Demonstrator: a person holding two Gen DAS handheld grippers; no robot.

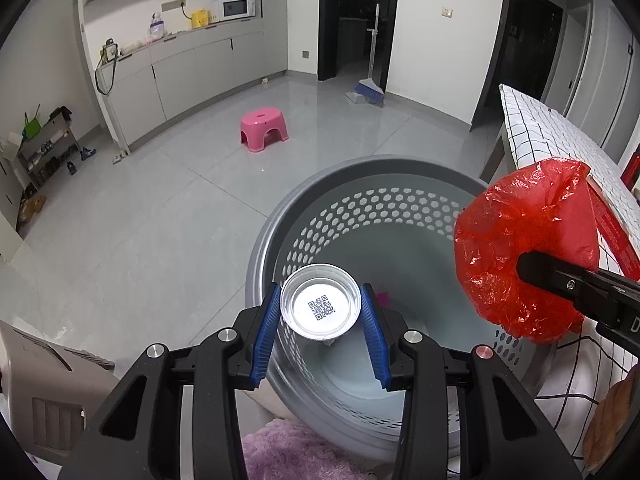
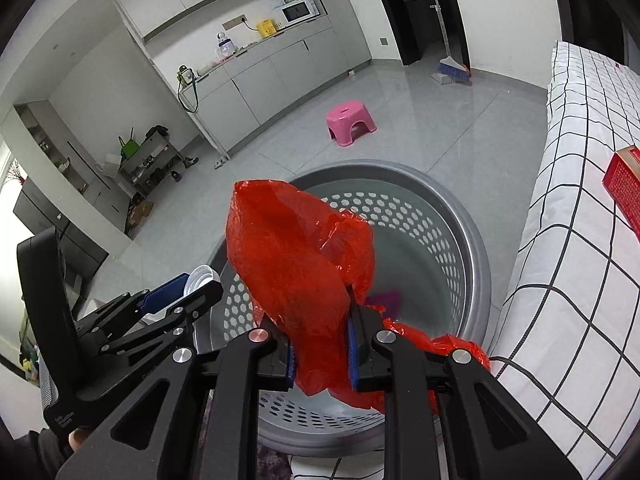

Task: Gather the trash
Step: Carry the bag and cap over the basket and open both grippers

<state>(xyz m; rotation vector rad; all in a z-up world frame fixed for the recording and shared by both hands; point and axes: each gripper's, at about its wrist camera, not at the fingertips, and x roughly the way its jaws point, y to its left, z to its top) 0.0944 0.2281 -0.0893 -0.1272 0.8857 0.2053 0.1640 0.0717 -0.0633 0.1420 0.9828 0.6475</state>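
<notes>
Rack [image 1: 44, 148]: seen at the far left wall, with shoes on its shelves.
Surface [image 1: 180, 36]: a grey run of cabinets along the back wall, on which a microwave [image 1: 236, 8] was set.
Stool [image 1: 264, 128]: pink, stood alone on the grey floor [image 1: 140, 220], well apart from the bin.
Left tongs [image 1: 320, 310]: blue pads [image 1: 266, 332] were pressed against both sides of a cup, which was pinched between them.
Cup [image 1: 320, 306]: clear plastic, its round end with a QR code turned toward the camera; held above the bin's open mouth, near the left rim.
Bin [image 1: 276, 220]: grey, round, with a perforated wall; something purple was seen low inside, too hidden to name.
Broom [image 1: 370, 88]: leaned by the dark doorway.
Right tongs [image 2: 322, 354]: closed on a bag, gripped between the blue pads [image 2: 353, 360].
Bag [image 2: 296, 264]: red, crumpled plastic; held over the bin's near rim.
Bed [image 2: 572, 240]: white with a black grid, just beside the bin on the right; a red box [image 2: 624, 188] lay on it.
</notes>
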